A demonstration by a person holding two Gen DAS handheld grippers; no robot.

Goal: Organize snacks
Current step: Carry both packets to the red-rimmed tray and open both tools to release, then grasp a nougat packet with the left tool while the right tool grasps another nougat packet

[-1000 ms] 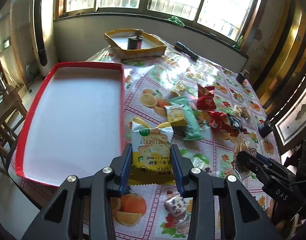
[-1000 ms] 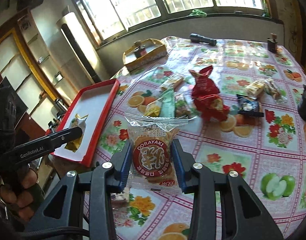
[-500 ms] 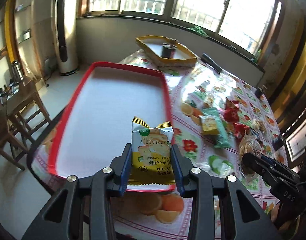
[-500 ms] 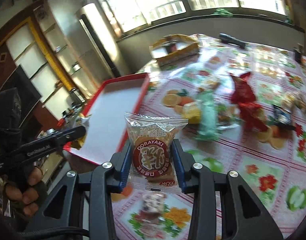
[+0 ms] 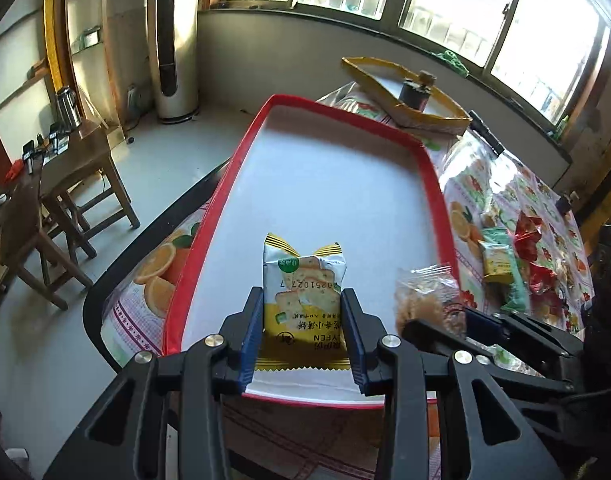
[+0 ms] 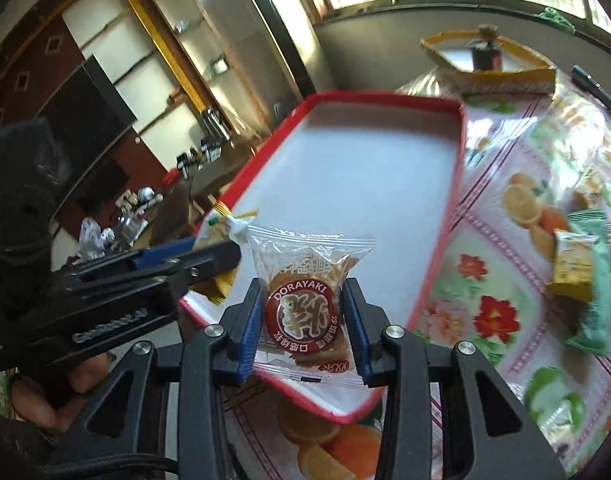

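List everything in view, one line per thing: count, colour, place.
Tray: one, red rim, white floor, at the table edge, nothing lying in it.
Cracker packet: one, yellow and white, held over the tray's near end.
Dorayaki packet: one, clear with a red label, held over the tray's near corner.
Loose snacks: several, red, green, yellow, on the tablecloth right of the tray.
Yellow box: one, at the table's far end, a dark jar in it.
Tablecloth: one, fruit and flower print.
Wooden stool: one, brown, on the floor to the left.
Left hand-held gripper: black, blue pads, shut on the cracker packet.
Right hand-held gripper: same colours, shut on the dorayaki packet.
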